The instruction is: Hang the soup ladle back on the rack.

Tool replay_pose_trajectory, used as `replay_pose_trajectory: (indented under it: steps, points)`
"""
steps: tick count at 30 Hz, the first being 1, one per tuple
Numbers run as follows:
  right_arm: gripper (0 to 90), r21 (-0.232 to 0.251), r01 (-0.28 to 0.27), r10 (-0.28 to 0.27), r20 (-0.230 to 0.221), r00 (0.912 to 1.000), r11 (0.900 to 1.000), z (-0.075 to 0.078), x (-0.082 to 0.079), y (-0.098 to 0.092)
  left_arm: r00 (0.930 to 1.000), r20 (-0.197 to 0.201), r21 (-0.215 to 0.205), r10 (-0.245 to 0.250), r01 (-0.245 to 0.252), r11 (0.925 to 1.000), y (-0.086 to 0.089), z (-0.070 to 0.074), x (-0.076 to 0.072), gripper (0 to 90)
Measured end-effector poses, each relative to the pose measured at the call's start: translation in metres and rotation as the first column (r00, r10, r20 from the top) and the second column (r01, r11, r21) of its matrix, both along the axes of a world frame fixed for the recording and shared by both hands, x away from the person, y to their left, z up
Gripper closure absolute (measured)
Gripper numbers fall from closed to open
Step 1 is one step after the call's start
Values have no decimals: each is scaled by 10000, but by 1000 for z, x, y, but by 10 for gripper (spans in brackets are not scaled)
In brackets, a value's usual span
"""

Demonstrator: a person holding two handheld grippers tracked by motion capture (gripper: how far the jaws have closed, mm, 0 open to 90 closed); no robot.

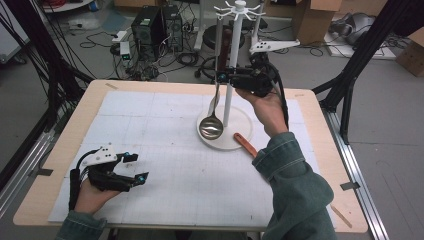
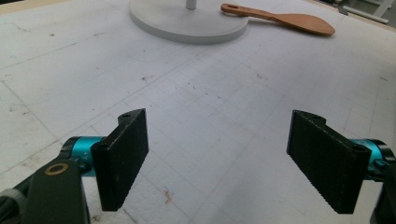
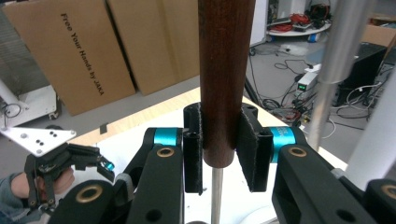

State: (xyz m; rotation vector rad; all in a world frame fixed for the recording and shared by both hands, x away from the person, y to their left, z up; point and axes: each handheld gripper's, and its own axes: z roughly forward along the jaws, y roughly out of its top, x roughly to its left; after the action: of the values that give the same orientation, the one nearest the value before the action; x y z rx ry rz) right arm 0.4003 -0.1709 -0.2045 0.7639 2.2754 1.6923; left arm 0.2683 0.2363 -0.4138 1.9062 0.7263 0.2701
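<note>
The right tongs [image 3: 219, 156] clamp the dark wooden handle of a steel ladle [image 1: 211, 126], held upright beside the white hook stand [image 1: 231, 75], its bowl low over the stand's round base. The left tongs [image 2: 217, 161] gape empty above the white desk [image 2: 224, 93]. An orange wooden spatula [image 2: 280, 18] lies near the base.

Right gripper [image 3: 219, 149] up close: both black pads are clamped flat against a dark brown wooden handle [image 3: 225, 70] that stands upright between them. Its lower end sits just below the pads, and a thin metal shank [image 3: 215, 196] runs on down from it. A shiny metal pole [image 3: 336, 60] rises at the right. Cardboard boxes [image 3: 74, 56] stand behind. Far left, the other gripper [image 3: 100, 162] sits in a hand, jaws apparently apart, though it's small.
</note>
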Motion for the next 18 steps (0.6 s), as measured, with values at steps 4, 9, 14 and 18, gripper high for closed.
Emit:
replay_pose_trajectory:
  steps: [4, 9, 14, 18]
  points:
    - [737, -93, 121, -120, 91, 9999, 9999, 7, 2, -3, 10000, -27, 107, 46, -46, 9999, -1, -1, 1, 187]
    - [737, 91, 132, -133, 153, 9998, 9999, 15, 2, -5, 9999, -19, 40, 162, -162, 9999, -1, 0, 0, 167]
    - [737, 49, 309, -310, 183, 9994, 9995, 22, 4, -8, 9998, 9, 42, 185, -185, 9998, -1, 0, 0, 154]
    - [737, -1, 450, -450, 202, 9988, 9990, 28, 7, -8, 9999, 36, 48, 165, -166, 9999, 0, 1, 0, 152]
